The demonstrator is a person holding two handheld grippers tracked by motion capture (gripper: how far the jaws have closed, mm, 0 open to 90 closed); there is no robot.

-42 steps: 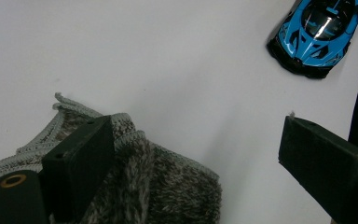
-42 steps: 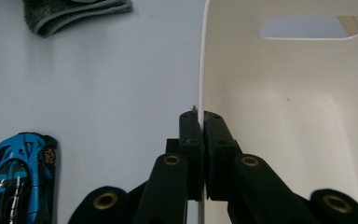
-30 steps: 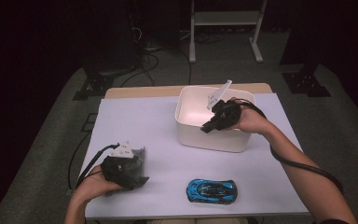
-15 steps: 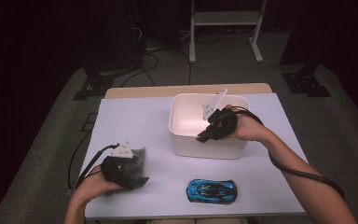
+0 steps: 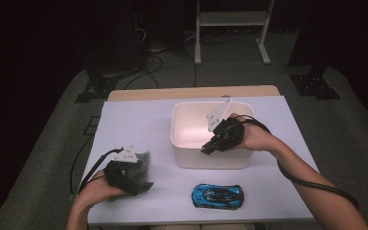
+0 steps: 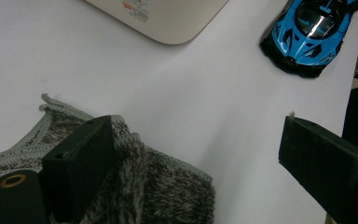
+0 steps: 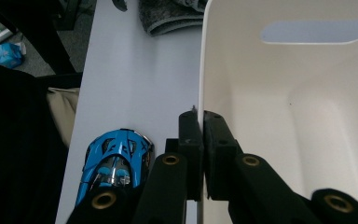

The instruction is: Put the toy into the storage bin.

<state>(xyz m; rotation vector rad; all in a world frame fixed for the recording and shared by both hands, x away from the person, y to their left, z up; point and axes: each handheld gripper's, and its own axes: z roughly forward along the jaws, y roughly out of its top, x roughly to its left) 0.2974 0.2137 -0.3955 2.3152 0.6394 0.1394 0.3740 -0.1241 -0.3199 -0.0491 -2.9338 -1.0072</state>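
Note:
A white plastic bin [image 5: 191,160] stands at the middle of the white table, and my right gripper [image 5: 210,147] is shut on its near wall. In the right gripper view the two jaws pinch the bin's thin wall [image 7: 201,70] at the rim, gripper [image 7: 201,122]. A blue toy car [image 5: 217,195] lies on the table in front of the bin, also blue toy car [image 7: 114,158]. My left gripper [image 5: 141,173] rests at the table's near left, open, gripper [image 6: 196,135]. One of its jaws is over a grey fuzzy cloth [image 6: 168,186]; nothing is between them.
The grey cloth [image 5: 144,158] lies just beside the left gripper, left of the bin. The table's near edge runs right below the car. Dark floor, cables and a metal stand [image 5: 230,28] lie beyond the far edge.
The bin, gripped by the right gripper, has slid toward the person and a little to the left. The left gripper, the cloth and the car have stayed put.

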